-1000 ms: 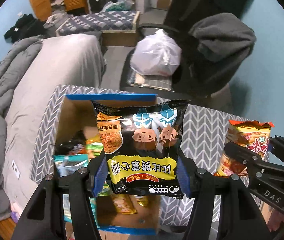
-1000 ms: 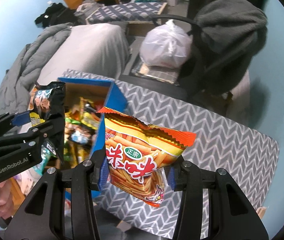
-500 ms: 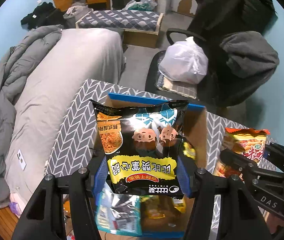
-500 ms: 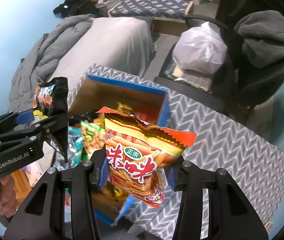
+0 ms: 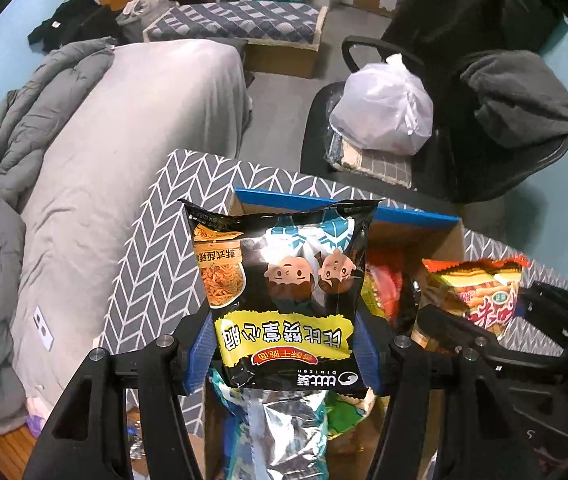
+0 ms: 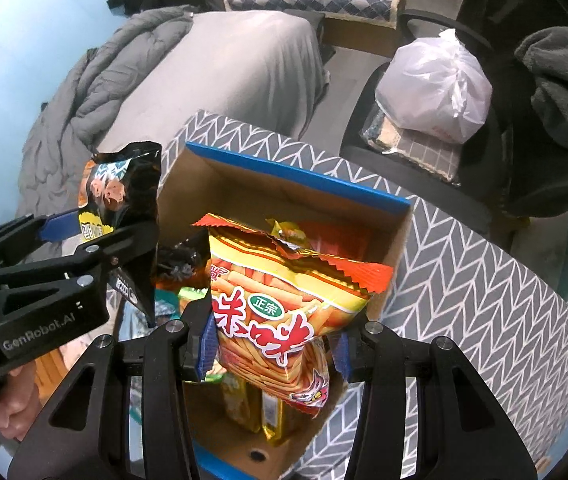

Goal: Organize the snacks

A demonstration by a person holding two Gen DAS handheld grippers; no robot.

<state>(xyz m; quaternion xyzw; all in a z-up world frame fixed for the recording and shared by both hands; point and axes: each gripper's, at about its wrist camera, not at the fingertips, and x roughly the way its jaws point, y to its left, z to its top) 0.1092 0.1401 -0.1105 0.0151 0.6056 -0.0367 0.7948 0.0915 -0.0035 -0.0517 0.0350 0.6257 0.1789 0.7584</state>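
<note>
The left gripper [image 5: 284, 354] is clamped on a black snack bag [image 5: 280, 292], held upright above the near left part of a blue-rimmed cardboard box [image 6: 296, 172]. The right gripper [image 6: 272, 354] is clamped on an orange-and-yellow snack bag [image 6: 284, 300], held above the middle of the same box. The box holds loose snack packets [image 5: 280, 428] and sits on a table with a grey chevron cover [image 6: 484, 300], toward its left edge
</note>
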